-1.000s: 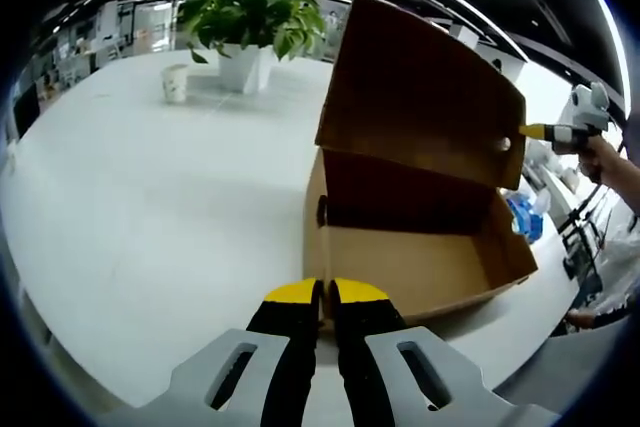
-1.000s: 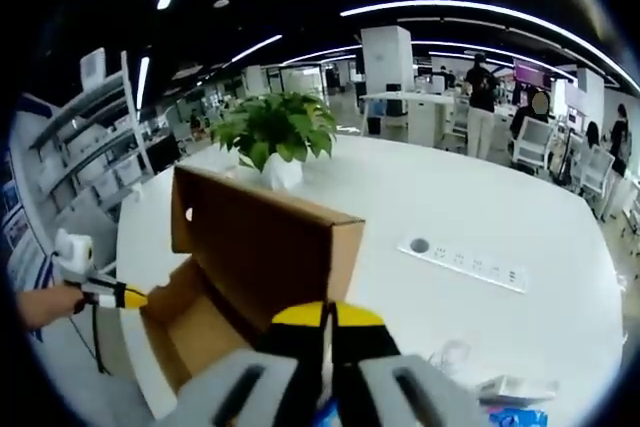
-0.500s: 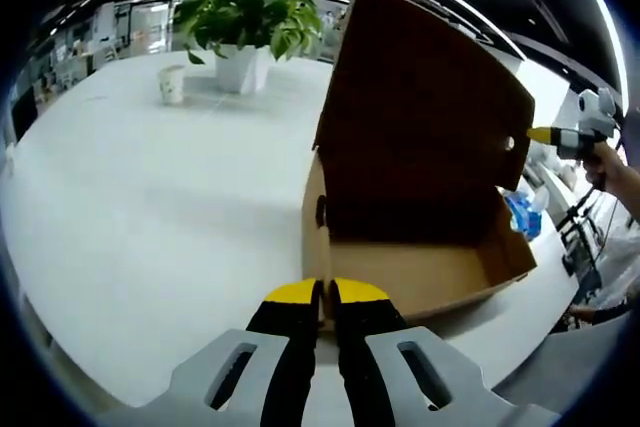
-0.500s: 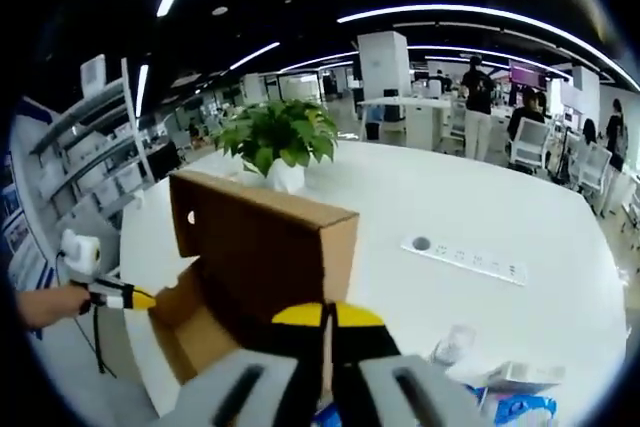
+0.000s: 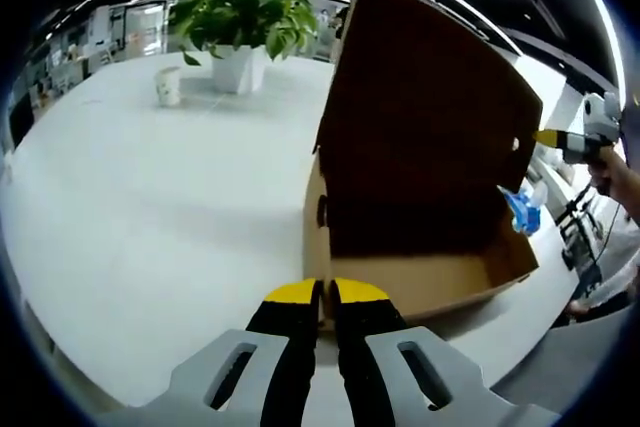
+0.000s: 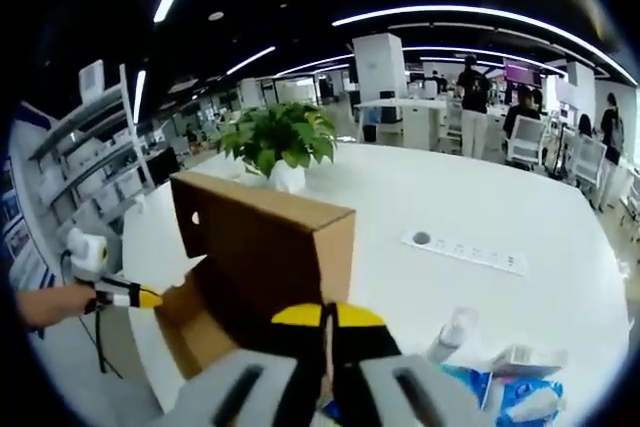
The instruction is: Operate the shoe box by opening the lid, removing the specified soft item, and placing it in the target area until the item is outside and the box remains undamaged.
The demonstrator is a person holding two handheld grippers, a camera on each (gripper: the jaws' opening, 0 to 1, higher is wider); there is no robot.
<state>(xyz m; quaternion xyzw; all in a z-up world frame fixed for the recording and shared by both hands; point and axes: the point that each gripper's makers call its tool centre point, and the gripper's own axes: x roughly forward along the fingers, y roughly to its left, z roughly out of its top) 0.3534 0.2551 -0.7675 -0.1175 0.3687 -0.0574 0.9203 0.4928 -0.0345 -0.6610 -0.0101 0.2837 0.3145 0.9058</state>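
Two tools grip the shoe box (image 5: pixel 420 277): left tool (image 5: pixel 324 292) clamps its wall, right tool (image 6: pixel 325 314) its raised lid (image 6: pixel 270 247).

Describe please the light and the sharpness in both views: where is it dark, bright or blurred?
Left gripper view: the raised lid shows a dark, shaded underside, while the white table is bright and evenly lit. Right gripper view: ceiling light strips glare and curve with the fisheye; the right gripper is soft and out of focus near the lens, while the plant is fairly sharp.
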